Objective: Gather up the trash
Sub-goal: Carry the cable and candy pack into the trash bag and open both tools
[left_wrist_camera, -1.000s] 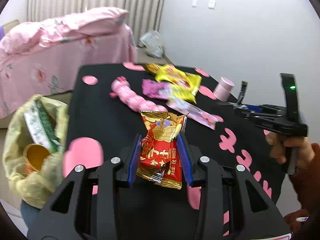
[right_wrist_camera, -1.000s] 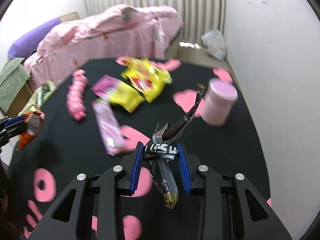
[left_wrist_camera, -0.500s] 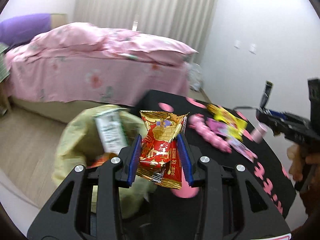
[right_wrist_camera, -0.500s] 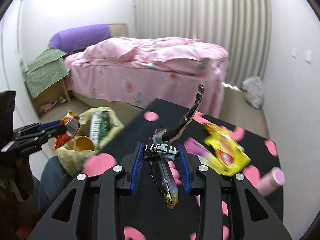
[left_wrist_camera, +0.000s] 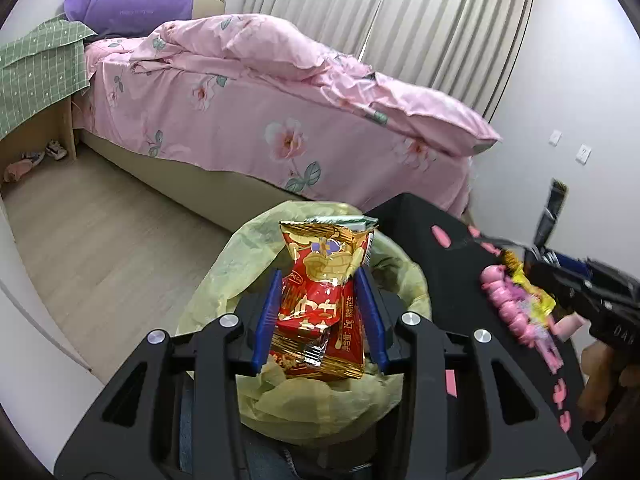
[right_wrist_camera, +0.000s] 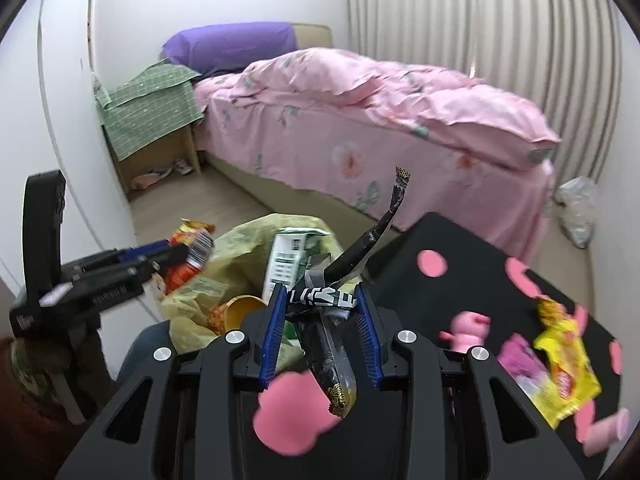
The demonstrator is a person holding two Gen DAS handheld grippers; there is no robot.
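My left gripper (left_wrist_camera: 320,316) is shut on a red and gold snack packet (left_wrist_camera: 322,304) and holds it right above the open yellow-green trash bag (left_wrist_camera: 224,284). In the right wrist view that packet (right_wrist_camera: 188,256) hangs over the bag's left rim (right_wrist_camera: 192,300). My right gripper (right_wrist_camera: 322,328) is shut on a crumpled black wrapper (right_wrist_camera: 332,332) near the table's left edge, just right of the bag. The bag holds a white and green carton (right_wrist_camera: 286,260) and a yellow cup (right_wrist_camera: 244,308).
The black table with pink shapes (right_wrist_camera: 460,280) carries a yellow packet (right_wrist_camera: 564,360), a purple wrapper (right_wrist_camera: 524,364), a pink string of pieces (left_wrist_camera: 506,300) and a pink cup (right_wrist_camera: 608,432). A pink bed (left_wrist_camera: 280,92) stands behind, with wooden floor (left_wrist_camera: 100,232) to the left.
Both grippers swung left from over the table toward the trash bag, each keeping its wrapper. The left packet now sits over the bag's opening.
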